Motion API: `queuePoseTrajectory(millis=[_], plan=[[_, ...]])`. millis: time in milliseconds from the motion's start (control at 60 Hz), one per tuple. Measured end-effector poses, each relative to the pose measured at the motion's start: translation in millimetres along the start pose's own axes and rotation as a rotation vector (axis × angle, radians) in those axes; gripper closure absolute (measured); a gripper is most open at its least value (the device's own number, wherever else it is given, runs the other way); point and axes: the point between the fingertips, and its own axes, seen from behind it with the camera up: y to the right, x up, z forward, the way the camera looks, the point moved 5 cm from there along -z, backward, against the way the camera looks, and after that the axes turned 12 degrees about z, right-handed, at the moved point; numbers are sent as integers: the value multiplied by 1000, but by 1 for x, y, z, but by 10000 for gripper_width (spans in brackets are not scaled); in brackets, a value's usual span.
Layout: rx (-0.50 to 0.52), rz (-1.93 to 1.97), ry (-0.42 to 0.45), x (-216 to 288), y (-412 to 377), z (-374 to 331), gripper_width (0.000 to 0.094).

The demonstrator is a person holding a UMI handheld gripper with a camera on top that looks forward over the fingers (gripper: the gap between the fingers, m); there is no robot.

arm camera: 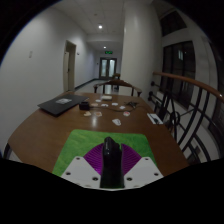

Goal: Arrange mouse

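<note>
My gripper (111, 170) is shut on a black mouse (110, 158). The mouse stands on edge between the two purple pads (93, 158), and both pads press on its sides. A green mat (85, 143) lies on the wooden table (60, 128), just under and ahead of the fingers. The mouse is held low over the near part of this mat. The lower end of the mouse is hidden between the fingers.
A closed dark laptop (60, 103) lies beyond the mat on the left. Small white items (117, 121) are scattered at mid-table, and a white power strip (155, 118) lies at the right edge. A railing (195, 100) runs along the right; a corridor with doors lies beyond.
</note>
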Motion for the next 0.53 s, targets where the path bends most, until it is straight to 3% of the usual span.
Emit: queuePoseTrajectory(millis=[83,183,317,367,533], plan=[[10,7,16,0,1,2,704],[13,-4,-16,-3,3,1,557],[37,-33,-6,0,7,-27,49],[27,-36,14,1,12,-46,97],[43,49,47,-14,27,-111,84]])
